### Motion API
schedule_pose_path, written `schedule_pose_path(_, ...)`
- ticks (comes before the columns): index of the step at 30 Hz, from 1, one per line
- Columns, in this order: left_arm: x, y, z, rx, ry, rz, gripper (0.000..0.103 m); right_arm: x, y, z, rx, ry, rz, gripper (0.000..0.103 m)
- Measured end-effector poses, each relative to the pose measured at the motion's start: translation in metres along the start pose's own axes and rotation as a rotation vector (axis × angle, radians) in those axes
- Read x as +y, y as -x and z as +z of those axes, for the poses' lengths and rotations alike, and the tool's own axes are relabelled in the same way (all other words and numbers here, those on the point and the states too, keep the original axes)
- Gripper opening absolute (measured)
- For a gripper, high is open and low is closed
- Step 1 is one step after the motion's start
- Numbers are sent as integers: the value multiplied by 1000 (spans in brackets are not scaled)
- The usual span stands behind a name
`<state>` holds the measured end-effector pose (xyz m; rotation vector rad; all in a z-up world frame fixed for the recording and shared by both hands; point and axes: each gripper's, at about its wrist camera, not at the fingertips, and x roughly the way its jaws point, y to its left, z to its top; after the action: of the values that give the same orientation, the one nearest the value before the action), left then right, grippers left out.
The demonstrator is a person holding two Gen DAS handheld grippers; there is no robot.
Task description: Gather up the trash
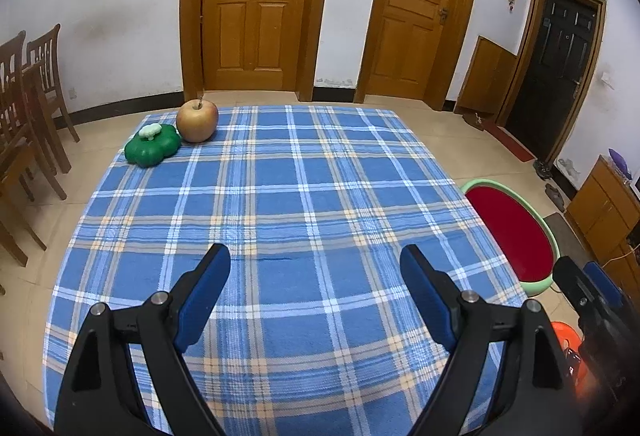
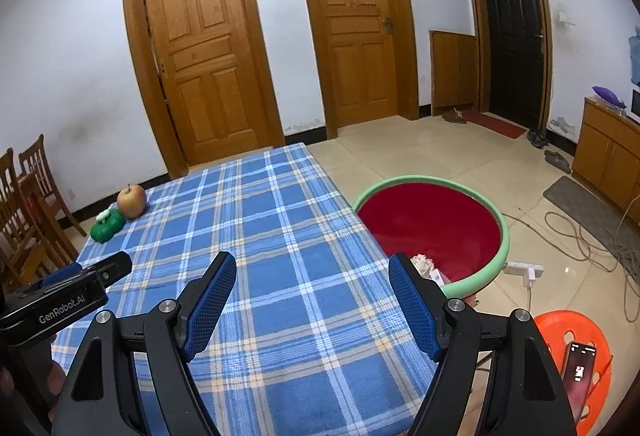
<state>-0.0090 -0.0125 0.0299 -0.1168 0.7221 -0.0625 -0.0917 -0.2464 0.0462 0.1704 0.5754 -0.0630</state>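
Trash already lies in the red basin (image 2: 432, 224) beside the tabletop (image 2: 280, 236): pale crumpled scraps (image 2: 425, 263), probably paper, light and soft, best pinched anywhere. Left gripper (image 1: 316, 260) and right gripper (image 2: 312, 268) both gape empty over bare cloth.

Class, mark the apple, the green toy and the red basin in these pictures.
apple (image 1: 197, 121): left wrist view, middle of its skin.
green toy (image 1: 152, 149): left wrist view, its green body.
red basin (image 2: 430, 226): right wrist view, bare red inside.

Blue plaid tablecloth (image 1: 304, 195), green toy (image 1: 152, 151), red basin (image 2: 432, 232)
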Motion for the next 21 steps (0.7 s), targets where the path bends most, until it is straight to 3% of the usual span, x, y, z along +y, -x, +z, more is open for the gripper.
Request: schedule_pose_path(21,-4,7,-3,-17,-5,-5,86,-5,2,-2,0,-10,-13,79)
